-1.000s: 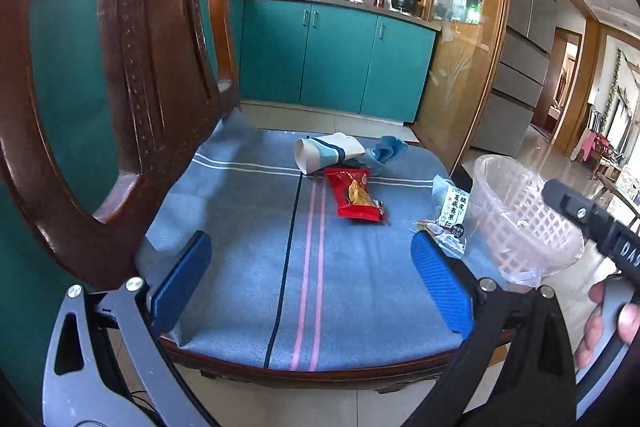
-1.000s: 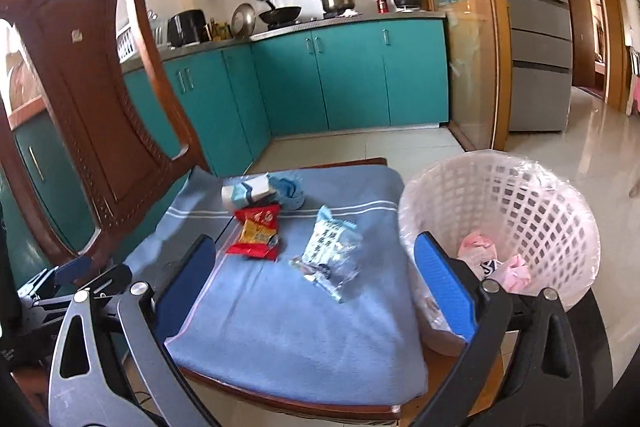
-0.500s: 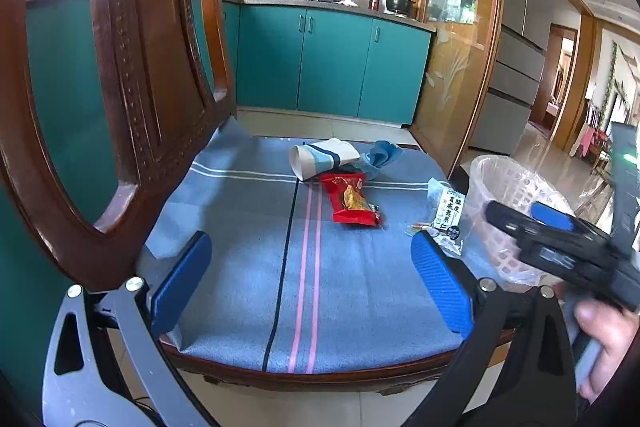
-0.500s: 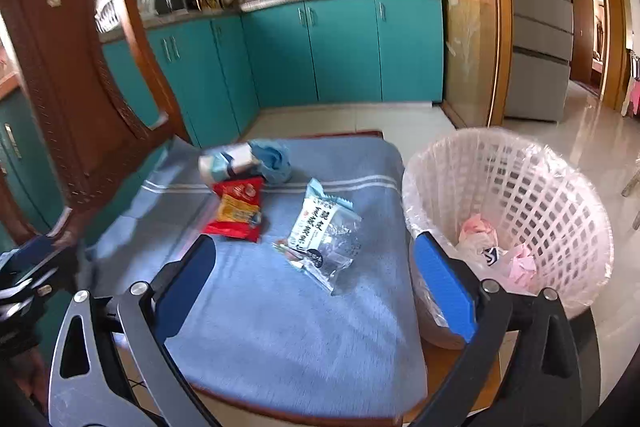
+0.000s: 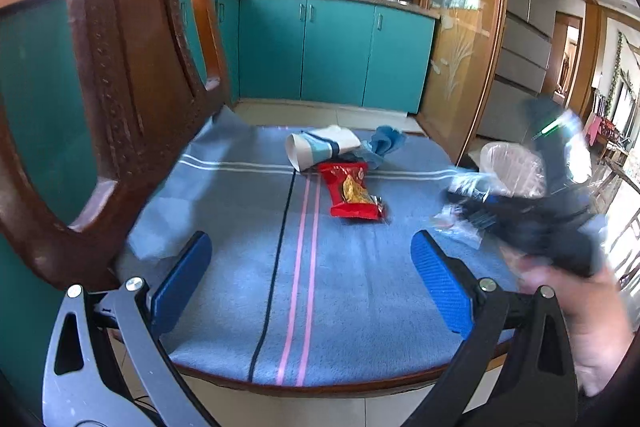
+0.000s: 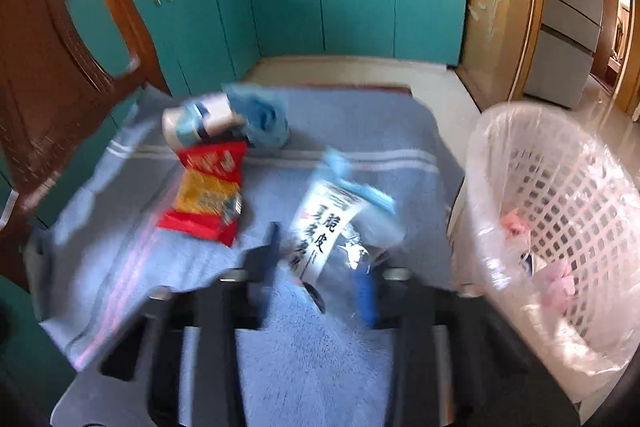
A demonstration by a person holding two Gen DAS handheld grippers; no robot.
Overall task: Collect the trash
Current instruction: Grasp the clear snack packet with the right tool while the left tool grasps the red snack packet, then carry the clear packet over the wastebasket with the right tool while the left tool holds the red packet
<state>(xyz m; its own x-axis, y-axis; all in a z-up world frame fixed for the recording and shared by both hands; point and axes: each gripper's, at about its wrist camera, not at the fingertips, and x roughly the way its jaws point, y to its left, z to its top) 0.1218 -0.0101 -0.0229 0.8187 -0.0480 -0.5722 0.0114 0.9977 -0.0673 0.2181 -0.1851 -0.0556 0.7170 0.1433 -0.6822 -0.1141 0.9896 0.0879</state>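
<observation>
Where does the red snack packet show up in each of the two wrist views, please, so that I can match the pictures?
Left wrist view: the red snack packet lies just above centre on the blue seat cover, beyond the open left claw.
Right wrist view: the red snack packet lies left of centre, left of the clear wrapper.
Shared landmark: the tipped paper cup just beyond the packet.
</observation>
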